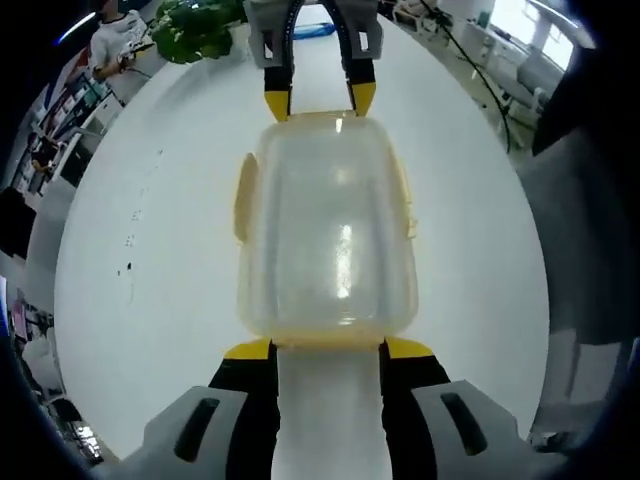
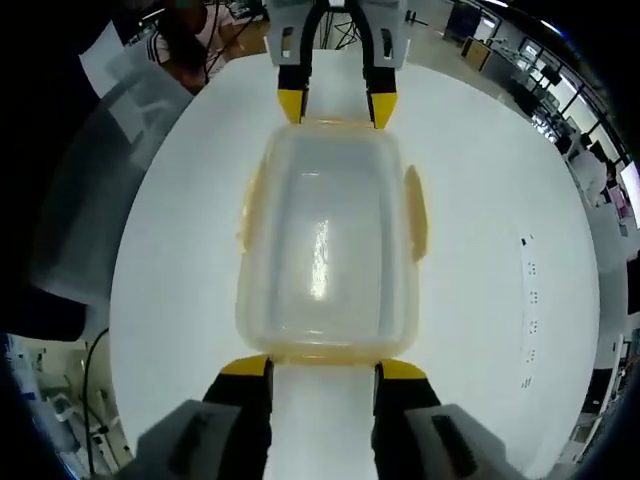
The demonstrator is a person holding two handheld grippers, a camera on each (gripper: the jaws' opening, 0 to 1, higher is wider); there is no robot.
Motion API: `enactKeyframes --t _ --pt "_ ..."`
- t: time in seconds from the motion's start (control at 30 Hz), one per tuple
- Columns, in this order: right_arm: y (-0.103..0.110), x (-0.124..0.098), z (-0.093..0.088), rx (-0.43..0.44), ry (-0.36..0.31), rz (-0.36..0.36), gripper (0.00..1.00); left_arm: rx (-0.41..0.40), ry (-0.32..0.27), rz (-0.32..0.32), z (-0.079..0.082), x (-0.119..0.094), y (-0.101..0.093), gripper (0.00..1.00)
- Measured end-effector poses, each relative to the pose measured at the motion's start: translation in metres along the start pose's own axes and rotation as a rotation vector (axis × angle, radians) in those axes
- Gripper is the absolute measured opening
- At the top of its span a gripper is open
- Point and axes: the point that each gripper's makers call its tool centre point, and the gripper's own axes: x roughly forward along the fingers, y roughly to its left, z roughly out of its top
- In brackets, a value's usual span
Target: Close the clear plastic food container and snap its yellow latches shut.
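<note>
There is one clear box [image 1: 328, 228] on one white table [image 1: 150, 250]. Two grippers are here, one [image 1: 327, 350] at the near end of the box and one [image 1: 320, 98] at the far end, and each has two yellow tips. Two yellow latches show on the box's sides, and one green plant [image 1: 195, 28] sits far back.
</note>
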Motion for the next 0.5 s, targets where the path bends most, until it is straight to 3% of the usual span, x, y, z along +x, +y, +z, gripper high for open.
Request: enactKeyframes --t 0.27,0.47,0.5 --pt "0.0041 0.0000 0.0004 0.011 -0.032 -0.016 0.37 0.014 0.005 0.005 0.0000 0.0005 -0.0002 0.37" --pt "0.0040 0.0008 -0.0009 0.011 -0.033 -0.023 0.38 -0.004 -0.033 0.004 -0.0036 0.0024 -0.0017 0.39" --pt "0.0039 0.0027 -0.0029 0.002 -0.028 -0.026 0.38 0.002 -0.011 -0.004 -0.0085 0.0054 -0.0048 0.39"
